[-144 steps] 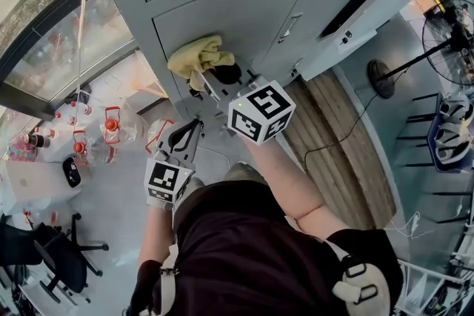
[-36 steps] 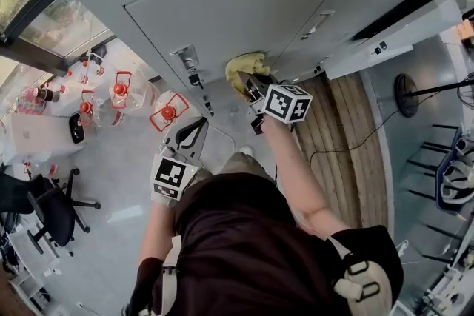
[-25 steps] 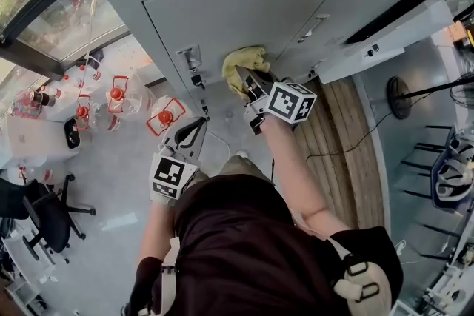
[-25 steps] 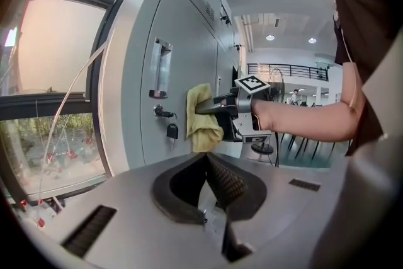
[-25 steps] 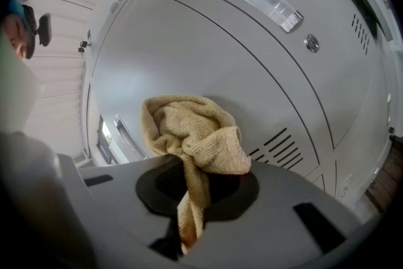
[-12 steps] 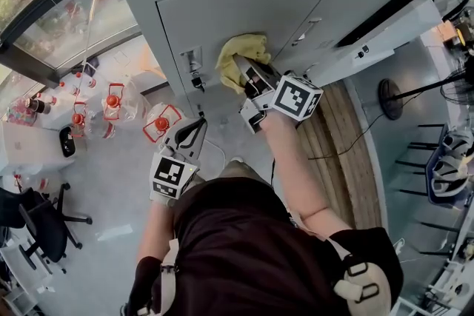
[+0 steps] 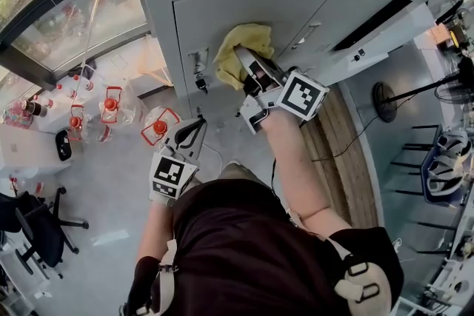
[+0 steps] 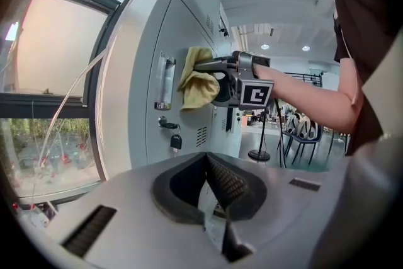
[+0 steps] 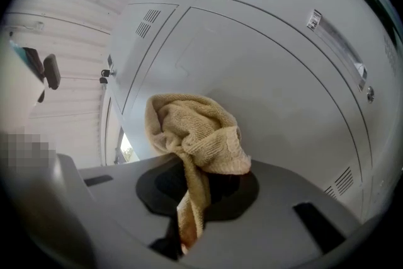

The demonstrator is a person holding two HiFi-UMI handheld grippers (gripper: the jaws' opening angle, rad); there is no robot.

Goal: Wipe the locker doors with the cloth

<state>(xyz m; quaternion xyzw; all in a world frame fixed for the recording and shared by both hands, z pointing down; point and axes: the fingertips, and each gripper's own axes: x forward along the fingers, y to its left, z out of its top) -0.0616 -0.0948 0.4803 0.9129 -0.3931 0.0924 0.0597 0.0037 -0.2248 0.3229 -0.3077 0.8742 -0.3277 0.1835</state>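
Because my right claw [image 7: 246, 64] is clamped on the yellow cloth [image 7: 238, 48], its bunched end meets the locker door [image 7: 215, 11] at upper centre (just beside the handle [image 7: 198, 61]). My left claw [image 7: 195, 126], jaws together and empty, hangs lower left.

- Clear water jugs [image 7: 112, 106] with red caps stand on the grey floor [image 7: 111, 196] beside the window [image 7: 67, 18].
- A black office chair [image 7: 33, 229] sits at lower left.
- A pedestal fan [image 7: 384, 96] stands near a strip of wooden floorboards [image 7: 352, 166].
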